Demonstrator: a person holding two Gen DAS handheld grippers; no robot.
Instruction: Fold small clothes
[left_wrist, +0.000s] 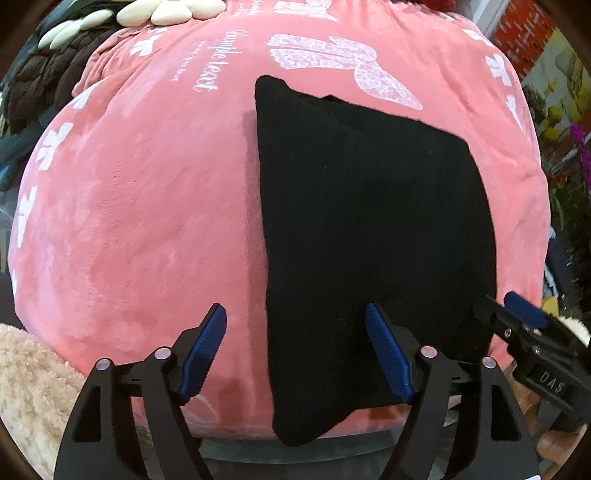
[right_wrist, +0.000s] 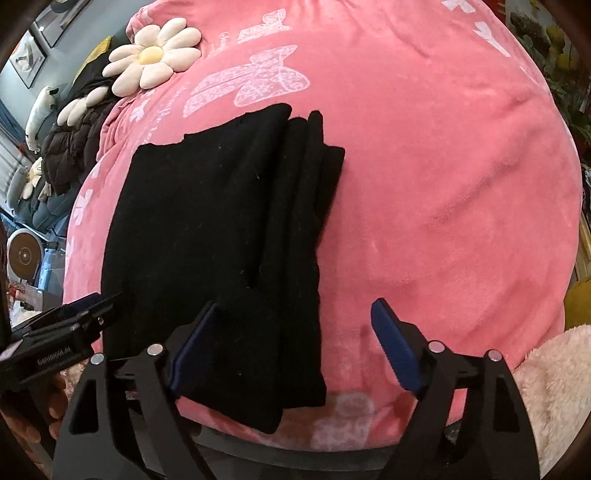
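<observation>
Black garment: lying folded on a pink butterfly-print blanket, layered edges showing along its right side in the right wrist view.
Left hand-held gripper: hovering with jaws spread wide at the garment's near left edge, its right pad over the black cloth, its left pad over blanket; gripping nothing.
Right hand-held gripper: jaws gaping wide at the near right edge, its left pad against the cloth; holding nothing.
Surroundings: a daisy cushion resting at the blanket's far end.

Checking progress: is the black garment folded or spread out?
Folded: the black garment lies in stacked layers on the pink blanket, layered edges visible along one side.
</observation>
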